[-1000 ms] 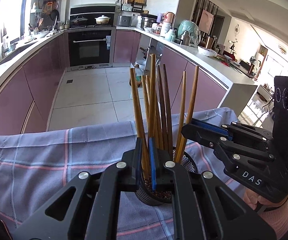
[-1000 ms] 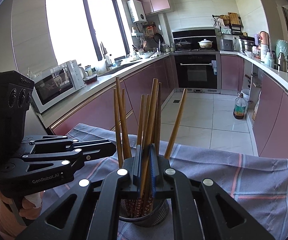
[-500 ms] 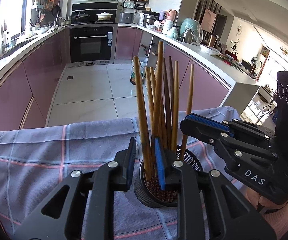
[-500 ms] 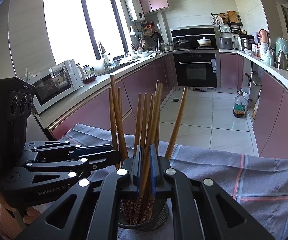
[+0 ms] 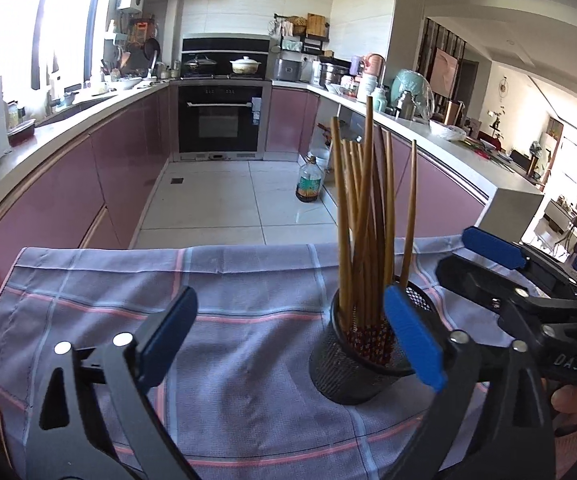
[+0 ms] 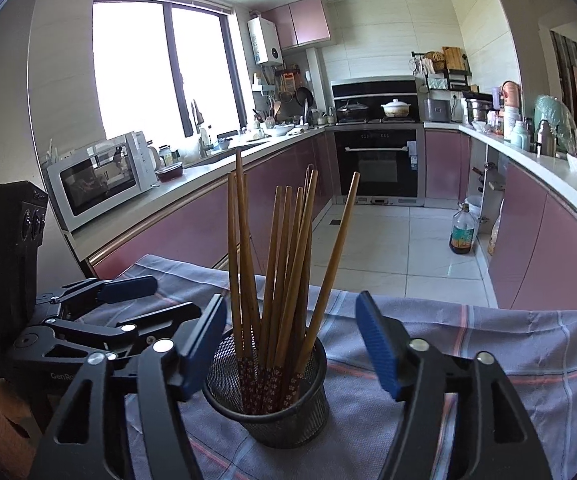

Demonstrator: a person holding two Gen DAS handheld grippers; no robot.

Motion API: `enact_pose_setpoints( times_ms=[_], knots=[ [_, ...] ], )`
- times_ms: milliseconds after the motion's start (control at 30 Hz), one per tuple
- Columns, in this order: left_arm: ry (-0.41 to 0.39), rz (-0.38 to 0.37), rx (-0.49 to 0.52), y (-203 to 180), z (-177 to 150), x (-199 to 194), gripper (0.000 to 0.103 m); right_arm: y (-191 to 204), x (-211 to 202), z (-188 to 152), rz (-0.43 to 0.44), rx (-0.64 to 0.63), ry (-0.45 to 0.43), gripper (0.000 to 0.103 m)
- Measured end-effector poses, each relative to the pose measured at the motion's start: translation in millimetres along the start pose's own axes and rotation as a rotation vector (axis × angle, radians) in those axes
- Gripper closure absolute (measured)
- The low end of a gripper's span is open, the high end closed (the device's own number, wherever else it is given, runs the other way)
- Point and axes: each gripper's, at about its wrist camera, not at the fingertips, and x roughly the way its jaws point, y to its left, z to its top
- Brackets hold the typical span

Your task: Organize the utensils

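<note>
Both grippers let go — chopsticks (image 6: 280,280) now stand free in the mesh cup (image 6: 266,396).
Left gripper (image 5: 288,336) and right gripper (image 6: 292,344), clamped on sticks a second ago, are opening wide beside the cup — placement looks complete.

Both tongs (image 5: 288,344) are black angular frames with silver screws and blue ribbed pads (image 6: 380,344) — one lettered "DAS".

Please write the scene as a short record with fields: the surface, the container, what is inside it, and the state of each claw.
surface: checked cloth spread over the table
container: black mesh cup, upright on the cloth
contents: wooden chopsticks, standing with patterned ends down
left claw: jaws opening, nothing between them; the cup is behind its right pad
right claw: jaws opening, either side of the cup and chopsticks, pads not touching them
loose chopsticks on cloth: none visible
</note>
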Motion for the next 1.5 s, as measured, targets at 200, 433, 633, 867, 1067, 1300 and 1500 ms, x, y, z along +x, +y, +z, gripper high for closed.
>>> enact_pose_setpoints(
  times_ms=[200, 433, 633, 867, 1067, 1300, 1500],
  knots=[
    [-0.071, 0.098, -0.001, 10.6, -20.2, -27.6, 0.005, 11.8, -30.8, -21.6, -0.080, -0.030, -0.091, 0.007],
    [-0.169, 0.176, 0.028, 13.4, -44.7, -68.6, 0.005, 36.2, -54.8, -45.4, -0.132, -0.078, -0.182, 0.007],
    [-0.234, 0.246, 0.028, 7.4, -58.9, -103.0, 0.005, 51.4, -66.0, -58.3, -0.109, -0.074, -0.231, 0.007],
    [-0.297, 0.254, 0.020, 4.6, -71.4, -133.3, 0.005, 61.0, -72.7, -61.8, -0.101, -0.079, -0.251, 0.007],
    [-0.314, 0.265, 0.019, 1.4, -76.4, -140.3, 0.005, 65.9, -75.4, -64.5, -0.096, -0.070, -0.252, 0.007],
    [-0.287, 0.272, 0.000, 4.9, -72.9, -138.1, 0.005, 66.3, -74.5, -65.9, -0.100, -0.066, -0.252, 0.007],
    [-0.310, 0.278, 0.004, 2.3, -74.1, -141.6, 0.005, 67.0, -76.3, -67.2, -0.101, -0.066, -0.259, 0.007]
  ],
)
